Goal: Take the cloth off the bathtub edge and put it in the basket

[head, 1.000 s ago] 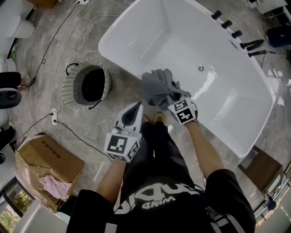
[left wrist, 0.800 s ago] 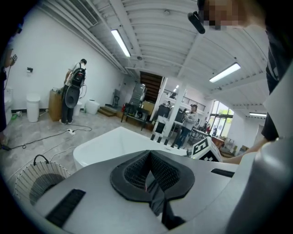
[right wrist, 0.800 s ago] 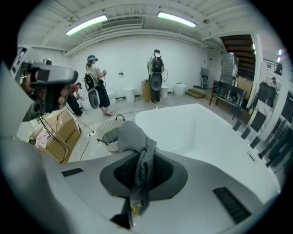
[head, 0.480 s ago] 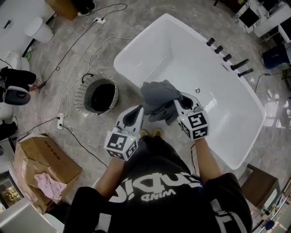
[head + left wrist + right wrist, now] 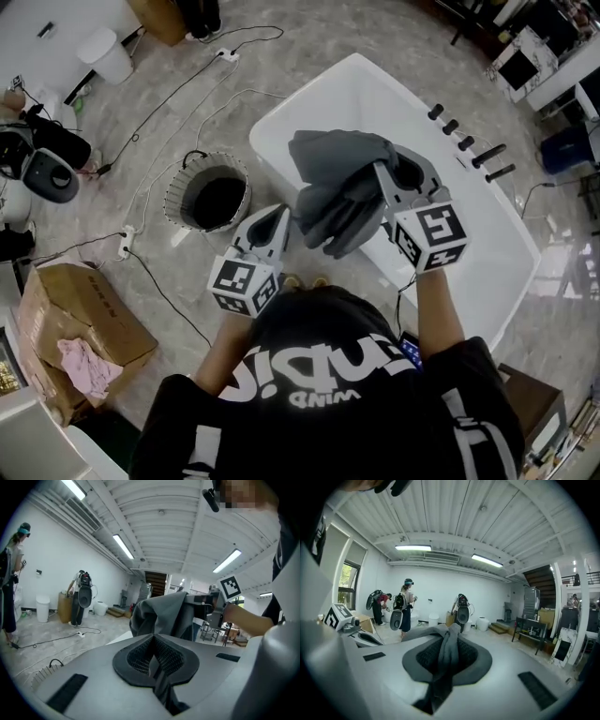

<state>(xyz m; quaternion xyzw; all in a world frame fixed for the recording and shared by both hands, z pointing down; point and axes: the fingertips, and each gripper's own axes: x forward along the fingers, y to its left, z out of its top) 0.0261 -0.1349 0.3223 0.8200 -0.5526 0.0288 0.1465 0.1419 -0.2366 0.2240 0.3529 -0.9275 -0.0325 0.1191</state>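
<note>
My right gripper (image 5: 381,171) is shut on the grey cloth (image 5: 339,189) and holds it high above the white bathtub (image 5: 281,122), clear of its edge. The cloth hangs in a bunch to the gripper's left. In the right gripper view a fold of the cloth (image 5: 448,645) is pinched between the right gripper's (image 5: 447,654) pads. My left gripper (image 5: 278,219) is shut with nothing in it, just left of and below the cloth. From the left gripper (image 5: 153,656) view the cloth (image 5: 159,616) hangs straight ahead. The round wire basket (image 5: 178,202) stands on the floor, left of the tub.
A cardboard box (image 5: 75,323) with a pink rag (image 5: 84,367) sits at lower left. Cables (image 5: 150,159) cross the floor around the basket. Black taps (image 5: 466,142) line the tub's far rim. People (image 5: 404,606) stand by the far wall.
My right gripper has lifted the cloth off the tub edge and raised it well up. My left gripper has risen too, staying beside the cloth.
</note>
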